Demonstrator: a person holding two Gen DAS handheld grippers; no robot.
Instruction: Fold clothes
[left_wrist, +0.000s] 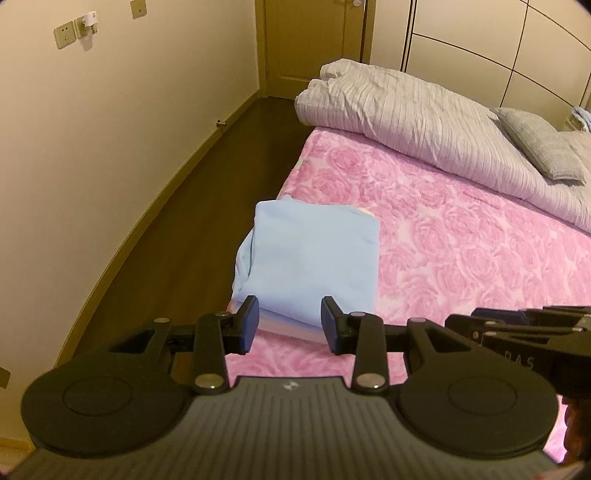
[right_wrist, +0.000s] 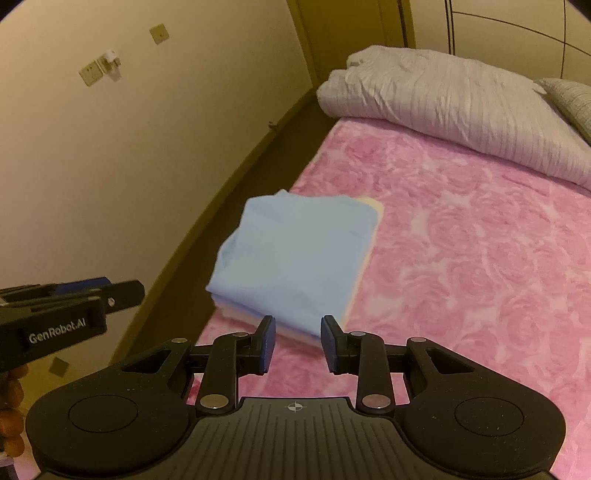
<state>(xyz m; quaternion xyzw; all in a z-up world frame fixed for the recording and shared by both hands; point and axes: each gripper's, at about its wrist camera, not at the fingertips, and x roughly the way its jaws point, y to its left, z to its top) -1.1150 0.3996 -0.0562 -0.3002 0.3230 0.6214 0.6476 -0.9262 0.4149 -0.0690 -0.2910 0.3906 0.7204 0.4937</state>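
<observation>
A folded light blue garment (left_wrist: 310, 254) lies at the left edge of the bed with the pink rose blanket (left_wrist: 461, 240), on top of a pale folded piece whose edge shows beneath it. My left gripper (left_wrist: 290, 325) hovers above and short of its near edge, open, nothing between the fingers. In the right wrist view the same blue garment (right_wrist: 295, 254) sits ahead of my right gripper (right_wrist: 297, 343), which is also open and empty. The left gripper's body (right_wrist: 70, 310) shows at the left of that view, the right gripper's body (left_wrist: 524, 328) at the right of the other.
A rolled striped grey duvet (left_wrist: 424, 122) and a grey pillow (left_wrist: 543, 147) lie at the far side of the bed. Dark wooden floor (left_wrist: 192, 221) runs between the bed and the cream wall, toward a door (left_wrist: 306, 44). A wardrobe stands at the back right.
</observation>
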